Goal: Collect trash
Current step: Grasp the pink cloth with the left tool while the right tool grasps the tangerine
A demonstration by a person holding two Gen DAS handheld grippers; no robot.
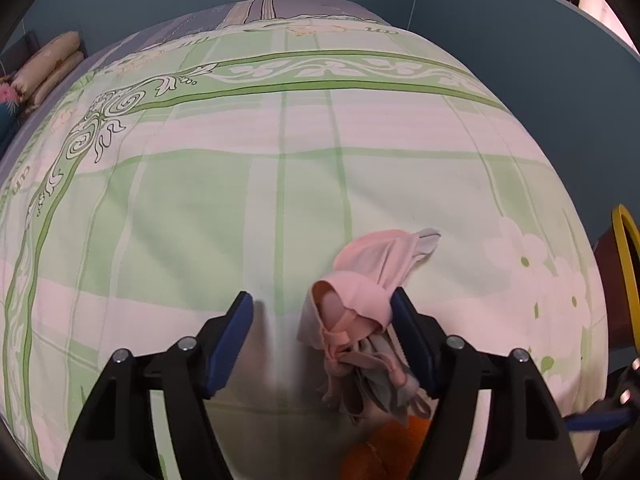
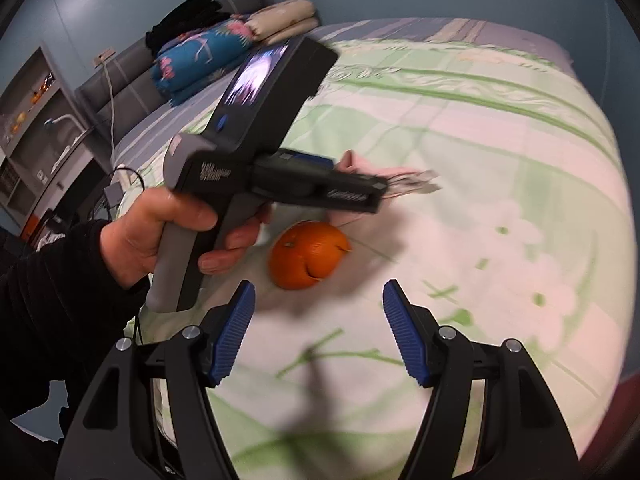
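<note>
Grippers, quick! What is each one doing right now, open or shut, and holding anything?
Left gripper: open, holding nothing; the pink cloth lies between its fingers, against the right one.
Right gripper: open, holding nothing; the orange lies just ahead.

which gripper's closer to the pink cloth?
Left. The left gripper has the pink cloth between its open fingers, against the right-hand one. The right gripper hangs open, short of the orange.
</note>
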